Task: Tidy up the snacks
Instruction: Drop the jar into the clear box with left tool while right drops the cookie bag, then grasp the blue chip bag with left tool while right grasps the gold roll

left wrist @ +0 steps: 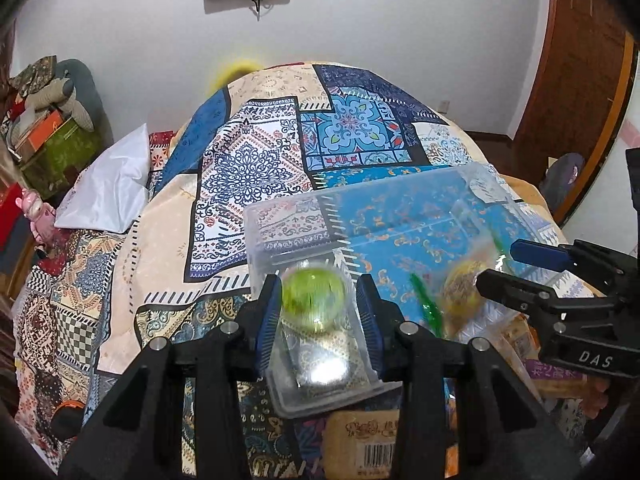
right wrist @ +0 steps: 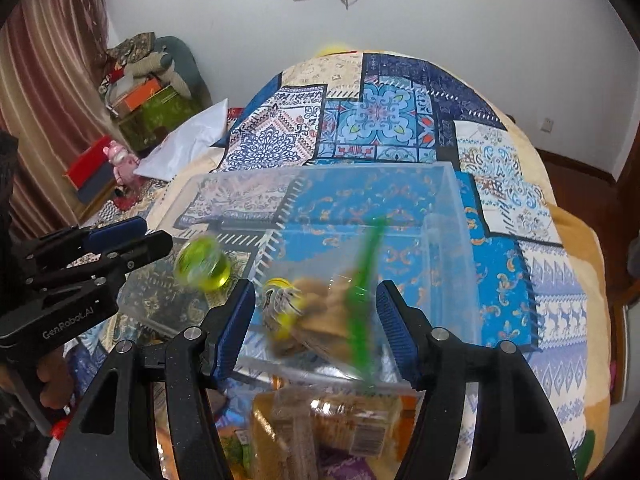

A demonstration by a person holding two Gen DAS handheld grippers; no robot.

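Right now the left gripper (left wrist: 318, 312) has its blue ribbed pads spread either side of a round, lime-green translucent jelly cup (left wrist: 314, 298); the cup sits between the pads w/ a gap on the right side, so not clearly pinched. It looks motion-blurred, likely dropping or just let go over the clear rectangular plastic bin (left wrist: 400, 216). The right gripper (right wrist: 316, 328) is also spread, w/ a blurred clear snack bag w/ brown biscuits and a green strip (right wrist: 320, 312) between its pads; can't tell if the pads still press it.

Relative to the bin: the jelly cup is at its near-left corner, by the small clear divider section; the biscuit bag is over the near-right part. More wrapped snacks (right wrist: 340, 428) lie just outside the bin's near wall. The bin rests on a patchwork blue-and-cream bedspread (left wrist: 248, 152); a white pillow (left wrist: 112, 184) is well off to the bin's left.

To do this step well, imo: keep both grippers low over the bin before letting go, so items don't bounce out. Aim the round cup into the corner section, as it'll roll. Keep the 2 grippers apart, since they're close.
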